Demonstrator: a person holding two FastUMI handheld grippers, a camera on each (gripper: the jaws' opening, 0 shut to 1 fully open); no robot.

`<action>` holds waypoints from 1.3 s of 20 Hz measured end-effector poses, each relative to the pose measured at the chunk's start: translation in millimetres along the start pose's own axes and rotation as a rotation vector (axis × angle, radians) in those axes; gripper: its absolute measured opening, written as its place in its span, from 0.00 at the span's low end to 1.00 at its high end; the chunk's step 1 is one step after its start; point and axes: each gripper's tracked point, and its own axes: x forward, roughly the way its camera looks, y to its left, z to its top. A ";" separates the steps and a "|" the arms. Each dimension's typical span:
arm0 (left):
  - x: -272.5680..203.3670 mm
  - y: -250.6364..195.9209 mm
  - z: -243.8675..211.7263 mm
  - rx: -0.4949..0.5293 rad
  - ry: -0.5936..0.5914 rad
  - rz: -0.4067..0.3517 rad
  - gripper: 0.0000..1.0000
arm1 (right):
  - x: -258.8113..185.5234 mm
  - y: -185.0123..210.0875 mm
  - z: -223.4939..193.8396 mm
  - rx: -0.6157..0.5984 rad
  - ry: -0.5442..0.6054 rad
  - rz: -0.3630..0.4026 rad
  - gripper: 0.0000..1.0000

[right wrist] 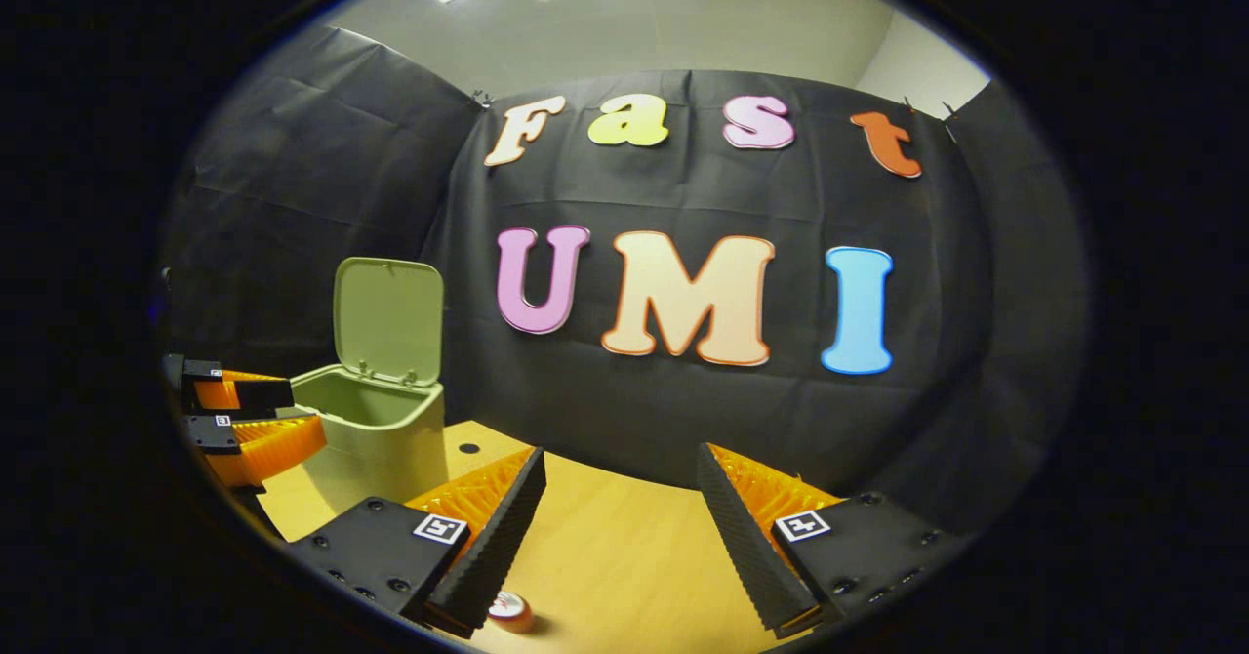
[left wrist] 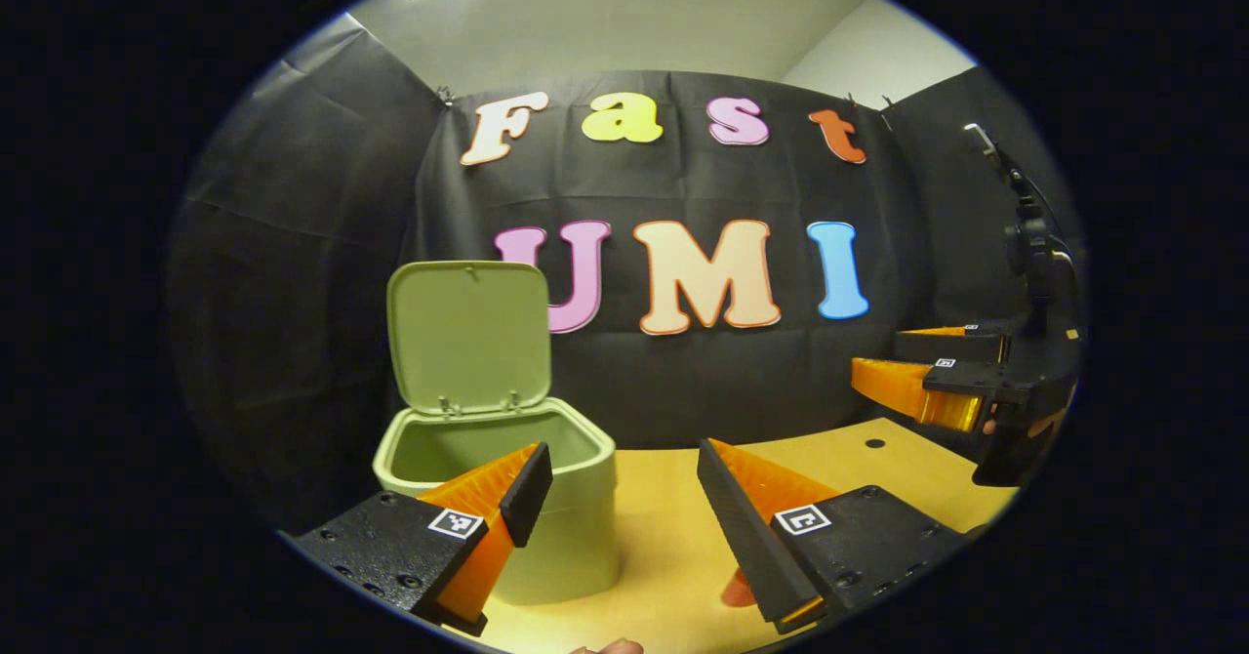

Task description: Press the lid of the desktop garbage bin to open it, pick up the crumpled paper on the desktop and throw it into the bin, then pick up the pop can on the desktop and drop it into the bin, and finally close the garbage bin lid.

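Jaws wide apart — both grippers empty

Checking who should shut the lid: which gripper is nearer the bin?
Left. The left gripper hangs right beside the bin; the right gripper is farther off across the table.

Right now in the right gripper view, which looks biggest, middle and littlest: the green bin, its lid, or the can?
1. Green bin
2. Lid, standing open, nearly as big
3. Can, tiny, partly hidden behind the right gripper; ranking less sure
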 end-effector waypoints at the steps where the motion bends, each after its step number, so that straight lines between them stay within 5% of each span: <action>1: 3.9 -11.8 -2.9 0.003 0.009 -0.026 0.93 | -5.9 -13.1 -6.4 0.010 0.012 -0.025 0.98; 13: 22.0 -112.9 -99.0 -0.007 0.195 -0.227 0.93 | -64.8 -102.8 -47.5 0.032 0.107 -0.197 0.98; 26: 31.4 -131.1 -222.2 0.004 0.433 -0.222 0.93 | -109.3 -129.4 -82.7 0.017 0.219 -0.275 0.99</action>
